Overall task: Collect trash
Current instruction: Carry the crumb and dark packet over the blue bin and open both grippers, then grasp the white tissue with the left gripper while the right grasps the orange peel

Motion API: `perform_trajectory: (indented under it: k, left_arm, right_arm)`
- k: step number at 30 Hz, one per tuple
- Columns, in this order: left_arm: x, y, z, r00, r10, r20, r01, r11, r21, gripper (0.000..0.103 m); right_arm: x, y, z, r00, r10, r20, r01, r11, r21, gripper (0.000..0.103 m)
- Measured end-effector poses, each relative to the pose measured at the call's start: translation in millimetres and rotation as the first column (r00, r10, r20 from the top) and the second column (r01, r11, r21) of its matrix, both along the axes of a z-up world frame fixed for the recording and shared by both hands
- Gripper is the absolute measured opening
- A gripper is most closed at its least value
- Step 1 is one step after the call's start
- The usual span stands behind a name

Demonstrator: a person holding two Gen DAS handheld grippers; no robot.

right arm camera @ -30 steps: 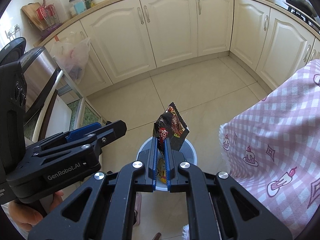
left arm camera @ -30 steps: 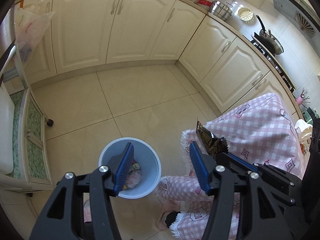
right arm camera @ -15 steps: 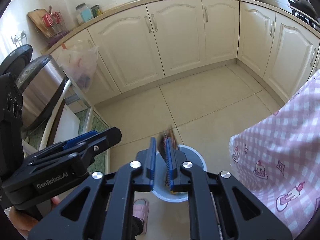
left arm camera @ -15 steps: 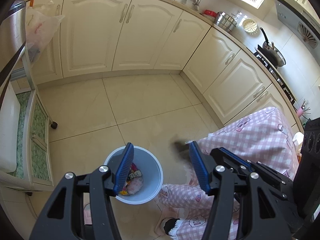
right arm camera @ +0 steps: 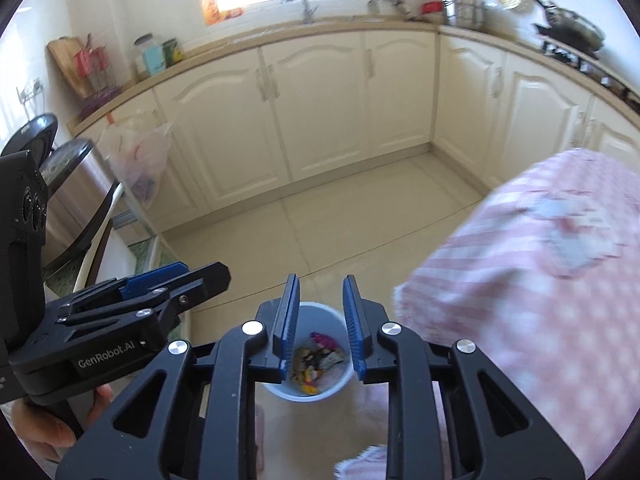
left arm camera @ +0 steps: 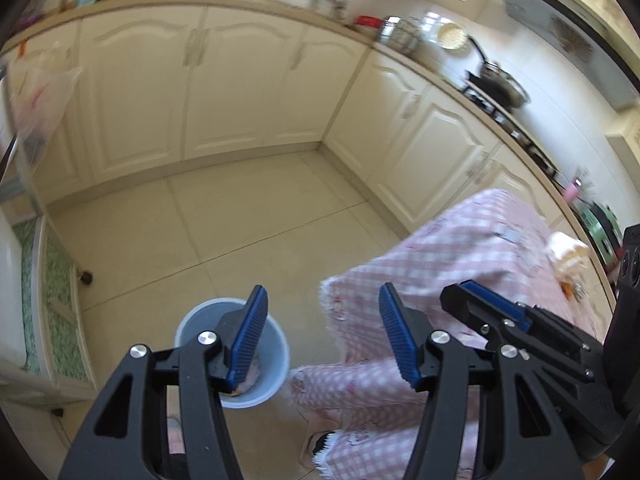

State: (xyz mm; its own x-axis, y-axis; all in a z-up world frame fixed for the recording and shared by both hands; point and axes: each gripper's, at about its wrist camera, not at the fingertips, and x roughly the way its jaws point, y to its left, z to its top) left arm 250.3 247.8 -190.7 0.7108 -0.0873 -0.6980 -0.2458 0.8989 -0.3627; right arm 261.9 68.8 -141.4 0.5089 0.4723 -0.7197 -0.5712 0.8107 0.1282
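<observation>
A small light-blue trash bin point(right arm camera: 338, 384) stands on the tiled floor beside the table, with several colourful wrappers point(right arm camera: 318, 358) inside. My right gripper point(right arm camera: 320, 328) hangs right above the bin, open and empty. The bin also shows in the left wrist view point(left arm camera: 276, 356), partly behind my left fingers. My left gripper point(left arm camera: 322, 336) is open and empty, above the floor between the bin and the table. It shows in the right wrist view point(right arm camera: 160, 284) at the left.
A table with a pink checked cloth point(left arm camera: 460, 260) stands at the right, with crumpled tissue point(left arm camera: 568, 252) on it. Cream cabinets point(right arm camera: 320, 112) run along the back and right. A steel bin point(right arm camera: 72, 200) and a hanging plastic bag point(right arm camera: 140, 156) are at the left.
My right gripper opened and let go of the dark snack wrapper, which dropped into the bin. Both grippers rose and tilted up.
</observation>
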Motion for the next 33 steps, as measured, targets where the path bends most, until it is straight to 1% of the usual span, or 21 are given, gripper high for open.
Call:
perform_trajectory:
  k: [4, 6, 8, 10, 12, 14, 15, 17, 18, 19, 21, 24, 27, 33]
  left_arm:
    - [7.5, -50.4, 28.8, 0.994, -0.101, 0.046, 0.099, 0.994, 0.033, 0.057]
    - [15.0, -80.1, 41.0, 0.984, -0.167, 0.064, 0.164, 0.985, 0.047, 0.057]
    - [22.0, -105.8, 50.6, 0.976, -0.206, 0.071, 0.202, 0.978, 0.060, 0.057]
    - [29.5, -137.5, 62.8, 0.961, -0.262, 0.090, 0.255, 0.964, 0.082, 0.057]
    - [38.4, -170.7, 73.9, 0.939, -0.326, 0.111, 0.316, 0.944, 0.099, 0.057]
    - [47.9, -200.9, 80.6, 0.920, -0.373, 0.119, 0.360, 0.925, 0.119, 0.059]
    - [52.9, -218.1, 82.7, 0.908, -0.402, 0.120, 0.386, 0.912, 0.137, 0.062]
    - [62.4, -247.4, 84.3, 0.882, -0.457, 0.118, 0.436, 0.884, 0.166, 0.062]
    - [70.2, -265.9, 83.7, 0.864, -0.492, 0.108, 0.469, 0.863, 0.188, 0.062]
    - [78.0, -278.0, 82.7, 0.853, -0.512, 0.100, 0.486, 0.850, 0.203, 0.062]
    - [89.9, -300.4, 79.4, 0.838, -0.537, 0.090, 0.505, 0.829, 0.241, 0.062]
    - [109.9, -329.4, 72.4, 0.823, -0.565, 0.061, 0.519, 0.791, 0.325, 0.062]
    - [126.1, -341.0, 65.9, 0.820, -0.571, 0.039, 0.516, 0.768, 0.380, 0.062]
    - [157.3, -347.8, 58.5, 0.824, -0.567, 0.014, 0.513, 0.755, 0.408, 0.062]
  right_arm:
    - [-3.3, -53.8, 25.8, 0.996, -0.072, 0.042, 0.071, 0.997, 0.025, 0.025]
    - [-5.1, -82.7, 37.3, 0.991, -0.114, 0.062, 0.112, 0.993, 0.044, 0.028]
    - [-7.1, -109.3, 47.4, 0.984, -0.157, 0.084, 0.153, 0.987, 0.048, 0.030]
    - [-8.5, -143.6, 58.7, 0.971, -0.211, 0.110, 0.205, 0.977, 0.062, 0.032]
    - [-10.3, -169.9, 65.3, 0.959, -0.253, 0.129, 0.246, 0.967, 0.070, 0.033]
    - [-11.1, -206.5, 72.3, 0.939, -0.309, 0.149, 0.301, 0.951, 0.075, 0.037]
    - [-10.2, -222.6, 74.7, 0.929, -0.335, 0.157, 0.326, 0.942, 0.076, 0.038]
    - [-6.5, -246.4, 75.6, 0.911, -0.376, 0.168, 0.370, 0.927, 0.068, 0.040]
    - [-2.8, -261.7, 74.6, 0.899, -0.404, 0.170, 0.400, 0.915, 0.062, 0.041]
    - [0.6, -270.9, 73.5, 0.892, -0.419, 0.168, 0.416, 0.908, 0.057, 0.042]
    - [8.5, -293.2, 69.0, 0.876, -0.453, 0.164, 0.452, 0.891, 0.044, 0.042]
    - [20.4, -312.6, 62.3, 0.868, -0.473, 0.154, 0.474, 0.880, 0.030, 0.043]
    - [32.2, -325.2, 52.8, 0.867, -0.479, 0.138, 0.481, 0.876, 0.018, 0.047]
    - [47.3, -325.8, 40.1, 0.883, -0.459, 0.097, 0.462, 0.887, -0.002, 0.052]
